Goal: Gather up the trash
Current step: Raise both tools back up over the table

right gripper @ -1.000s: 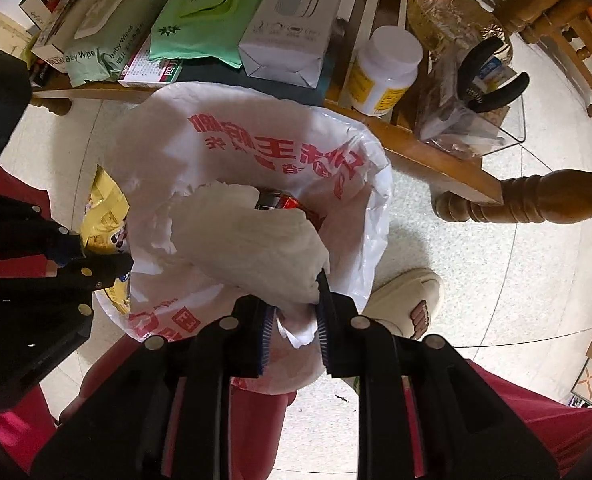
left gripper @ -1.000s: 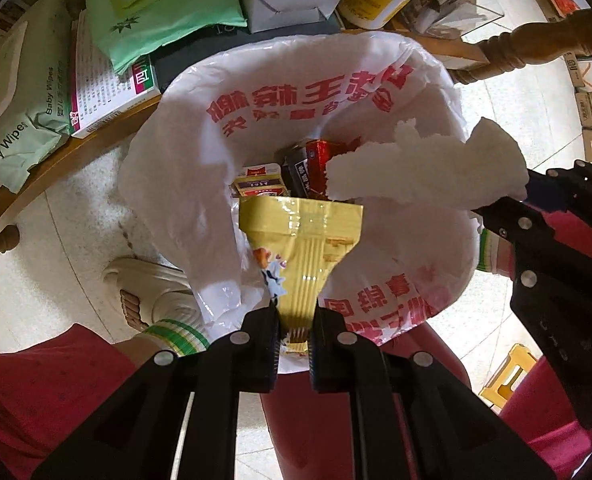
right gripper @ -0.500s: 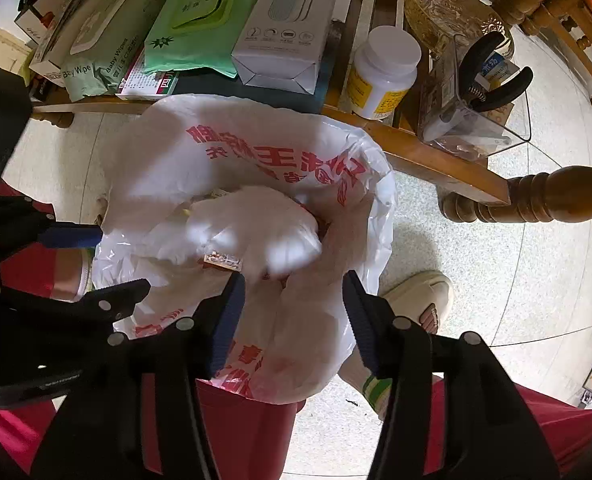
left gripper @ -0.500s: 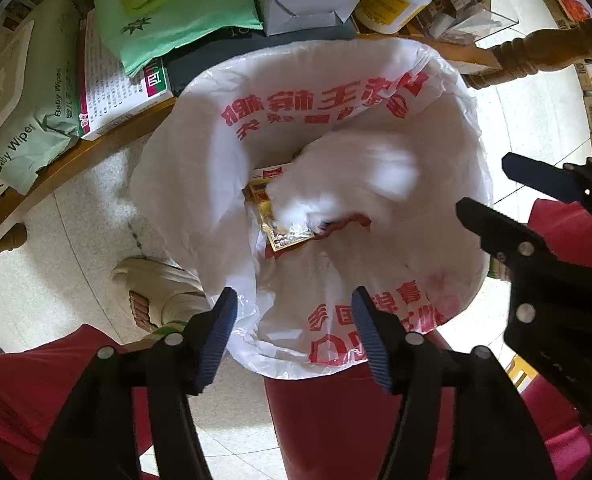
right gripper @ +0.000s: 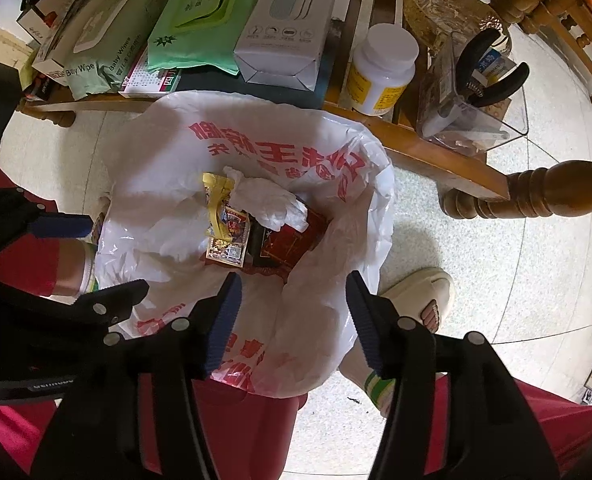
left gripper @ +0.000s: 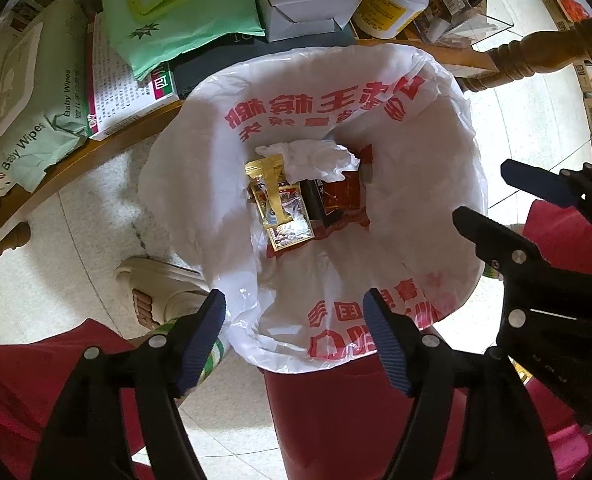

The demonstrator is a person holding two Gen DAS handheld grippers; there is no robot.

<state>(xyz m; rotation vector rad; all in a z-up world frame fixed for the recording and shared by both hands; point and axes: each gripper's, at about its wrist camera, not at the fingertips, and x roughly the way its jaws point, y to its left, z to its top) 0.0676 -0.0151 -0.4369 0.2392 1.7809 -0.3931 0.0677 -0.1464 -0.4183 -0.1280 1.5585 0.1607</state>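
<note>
Pale tiled floor, with a cluttered wooden bench (right gripper: pixel 436 152) along the far side, and a red bin lined with a white bag (left gripper: pixel 199 184) sitting right against its near edge. Both tongs hover over the bag mouth, spread wide and holding nothing: left tongs (left gripper: pixel 296 336), right tongs (right gripper: pixel 291 316). The trash is down at the bottom, straight ahead of and below both: a crumpled tissue (left gripper: pixel 312 156) on top of a yellow wrapper (left gripper: pixel 273 188) and some red packets (right gripper: pixel 291 240). Looks like this drop's done, and whatever's next is likely on the bench, beyond the bag, about equally reachable for either hand.
</note>
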